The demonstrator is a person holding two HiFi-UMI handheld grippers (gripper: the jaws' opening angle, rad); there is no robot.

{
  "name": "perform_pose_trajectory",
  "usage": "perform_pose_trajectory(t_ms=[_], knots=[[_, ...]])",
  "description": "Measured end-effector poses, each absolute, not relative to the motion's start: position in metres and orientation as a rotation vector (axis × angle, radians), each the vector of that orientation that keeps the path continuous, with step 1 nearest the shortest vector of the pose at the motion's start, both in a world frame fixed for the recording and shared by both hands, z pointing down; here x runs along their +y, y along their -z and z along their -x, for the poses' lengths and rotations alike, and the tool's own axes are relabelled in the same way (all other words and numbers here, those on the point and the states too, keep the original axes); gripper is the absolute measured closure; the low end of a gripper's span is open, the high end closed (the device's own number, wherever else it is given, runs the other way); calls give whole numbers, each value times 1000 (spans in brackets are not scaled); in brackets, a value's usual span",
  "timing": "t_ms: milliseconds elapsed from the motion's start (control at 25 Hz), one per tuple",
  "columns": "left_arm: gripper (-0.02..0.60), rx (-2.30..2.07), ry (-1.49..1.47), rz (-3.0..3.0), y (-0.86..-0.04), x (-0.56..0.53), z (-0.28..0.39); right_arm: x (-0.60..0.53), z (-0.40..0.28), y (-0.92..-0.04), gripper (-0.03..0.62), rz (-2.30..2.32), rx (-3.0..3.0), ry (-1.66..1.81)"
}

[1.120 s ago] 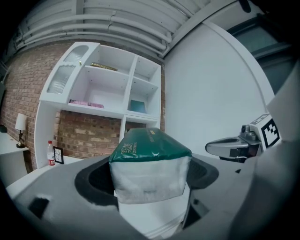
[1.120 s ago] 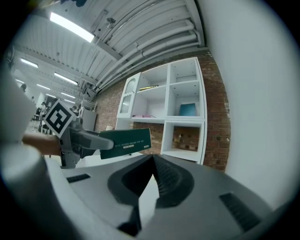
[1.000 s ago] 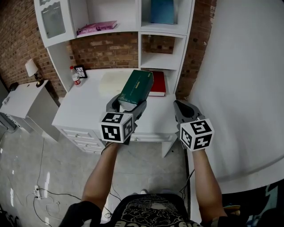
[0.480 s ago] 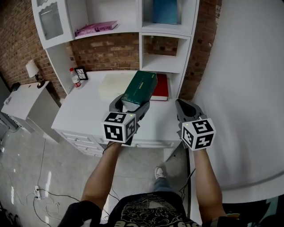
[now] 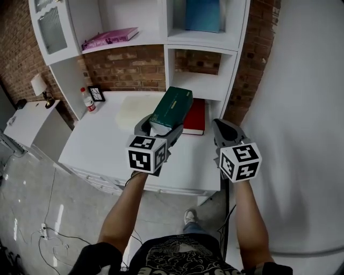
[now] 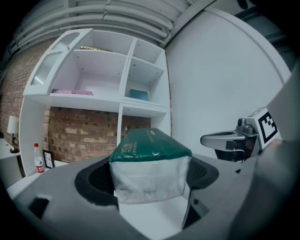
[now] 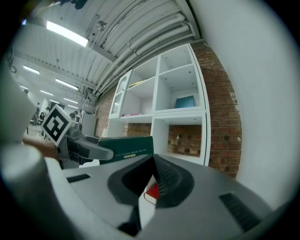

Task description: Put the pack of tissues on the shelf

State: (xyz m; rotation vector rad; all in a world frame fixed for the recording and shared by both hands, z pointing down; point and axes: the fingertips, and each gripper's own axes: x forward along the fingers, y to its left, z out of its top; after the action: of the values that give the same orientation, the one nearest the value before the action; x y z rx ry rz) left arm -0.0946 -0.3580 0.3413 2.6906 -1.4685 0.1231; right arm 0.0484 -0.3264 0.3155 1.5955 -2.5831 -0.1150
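A dark green pack of tissues [image 5: 173, 106] with a white end sticks forward out of my left gripper [image 5: 157, 126], which is shut on it above the white desk [image 5: 102, 145]. The left gripper view shows the pack [image 6: 150, 164] filling the space between the jaws, pointed toward the white shelf unit [image 6: 119, 101]. My right gripper [image 5: 221, 128] is held level to the right of the pack, shut, with nothing in it. In the right gripper view the pack [image 7: 126, 147] and the left gripper [image 7: 89, 149] sit at the left. The open shelf compartment [image 5: 199, 80] lies just beyond the pack.
A red book [image 5: 194, 115] lies on the desk under the lower shelf. A blue box [image 5: 202, 15] and a pink book [image 5: 110, 37] occupy higher shelves. A bottle [image 5: 85, 98], a small frame [image 5: 97, 93] and a lamp [image 5: 38, 83] stand at the left. A white wall [image 5: 301, 107] borders the right.
The person has stepped closer to the desk, so the shelf unit looms larger. Both grippers advanced with it; the pack stays held in the left one.
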Motion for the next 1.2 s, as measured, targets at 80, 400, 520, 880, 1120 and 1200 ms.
perform_pose_trajectory(t_ms=[80, 400, 520, 880, 1120, 1200], knots=[[152, -1485, -130, -2682, -340, -374, 88, -345, -54, -314, 591, -1578, -2595, 115], [152, -1548, -142, -2641, -336, -433, 67, -409, -69, -309, 591, -1487, -2644, 123], [152, -1565, -149, -2628, -337, -451, 61, -428, -73, -310, 591, -1463, -2658, 121], [152, -1599, -179, -2593, -345, -494, 44, -467, -82, -316, 591, -1395, -2690, 119], [152, -1605, -213, -2587, -351, -520, 33, -487, -86, -319, 591, -1366, -2711, 112], [152, -1606, -222, -2586, -351, -530, 31, -493, -86, -319, 591, -1360, -2717, 113]])
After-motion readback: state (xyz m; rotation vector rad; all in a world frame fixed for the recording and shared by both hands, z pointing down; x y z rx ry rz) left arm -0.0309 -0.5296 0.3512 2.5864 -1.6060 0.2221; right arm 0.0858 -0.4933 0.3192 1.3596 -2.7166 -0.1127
